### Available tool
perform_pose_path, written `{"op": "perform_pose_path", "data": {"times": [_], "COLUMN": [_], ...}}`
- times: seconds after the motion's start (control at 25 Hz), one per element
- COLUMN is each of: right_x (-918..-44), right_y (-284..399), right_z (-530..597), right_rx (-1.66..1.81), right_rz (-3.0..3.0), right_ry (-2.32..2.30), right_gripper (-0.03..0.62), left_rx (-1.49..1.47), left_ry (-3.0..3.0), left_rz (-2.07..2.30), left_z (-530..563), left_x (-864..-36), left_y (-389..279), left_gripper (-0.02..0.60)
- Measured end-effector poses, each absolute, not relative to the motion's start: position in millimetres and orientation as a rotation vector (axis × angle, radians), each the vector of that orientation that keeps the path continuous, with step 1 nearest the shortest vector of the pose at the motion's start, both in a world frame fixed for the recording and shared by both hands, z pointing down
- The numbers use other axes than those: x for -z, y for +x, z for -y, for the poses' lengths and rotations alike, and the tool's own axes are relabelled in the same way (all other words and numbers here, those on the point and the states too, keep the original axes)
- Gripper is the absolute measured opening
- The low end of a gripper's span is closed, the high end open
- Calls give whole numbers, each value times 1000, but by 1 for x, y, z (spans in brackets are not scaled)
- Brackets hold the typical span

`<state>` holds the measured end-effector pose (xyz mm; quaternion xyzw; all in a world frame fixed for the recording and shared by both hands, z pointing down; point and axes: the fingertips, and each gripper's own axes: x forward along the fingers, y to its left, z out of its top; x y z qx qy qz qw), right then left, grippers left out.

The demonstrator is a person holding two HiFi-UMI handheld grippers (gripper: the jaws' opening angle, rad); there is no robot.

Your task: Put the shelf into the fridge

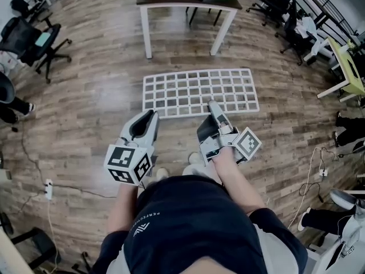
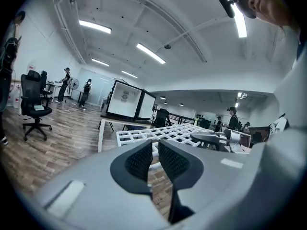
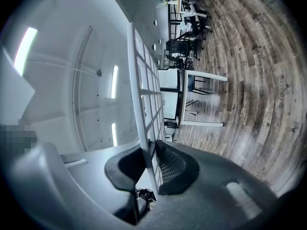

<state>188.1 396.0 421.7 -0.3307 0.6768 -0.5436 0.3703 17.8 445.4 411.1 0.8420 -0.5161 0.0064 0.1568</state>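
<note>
The shelf point(image 1: 199, 90) is a white wire grid, held roughly level above the wood floor in front of me. My right gripper point(image 1: 212, 104) is shut on its near edge, a little right of the middle. In the right gripper view the shelf point(image 3: 144, 99) runs edge-on straight out from between the pads of the right gripper point(image 3: 151, 162). My left gripper point(image 1: 151, 115) meets the near left corner. In its own view the left gripper point(image 2: 154, 152) has only a narrow gap, with a white bar of the shelf point(image 2: 168, 131) in it. No fridge is in view.
A white-legged table point(image 1: 188, 7) stands just beyond the shelf, with white boxes on it. Office chairs point(image 1: 34, 39) stand at the left and more at the back right. Cables point(image 1: 311, 187) lie on the floor to my right. People stand far off in the left gripper view.
</note>
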Motion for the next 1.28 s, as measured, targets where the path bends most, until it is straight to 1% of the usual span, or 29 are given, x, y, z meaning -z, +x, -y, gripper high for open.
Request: {"op": "perform_pose_path", "data": {"times": [0.24,0.48,0.64,0.8,1.04,1.28], "right_x": [-418,-426,-424,-419,-427,-436], "right_y": [152,131,114,112,116,104], "right_z": [-392,-403,-397,-388,-358,-298], "right_rx": [1385,1383,1400,1383,1402,1427], "right_rz": [-1721,-1727,-1717,-1732,-1712,-1733], "right_ry": [-856,-862,-851,-865,-887,-840], "right_gripper": [43,43,44,44,44,44], "left_rx": [-23,-24,0,42,46,2], "left_ry": [2422,2422,2435,2437,2432,2391], "left_rz": [1447,1437,1430,1401,1368,1439], "left_z": [-451,-465,-456,-444,-423,-384], "left_x": [-411,-421,-415,-414,-420,-430], "left_y": [-17,-33,-47,-45,-42,-63], "left_gripper": [55,55,57,55,51,44]}}
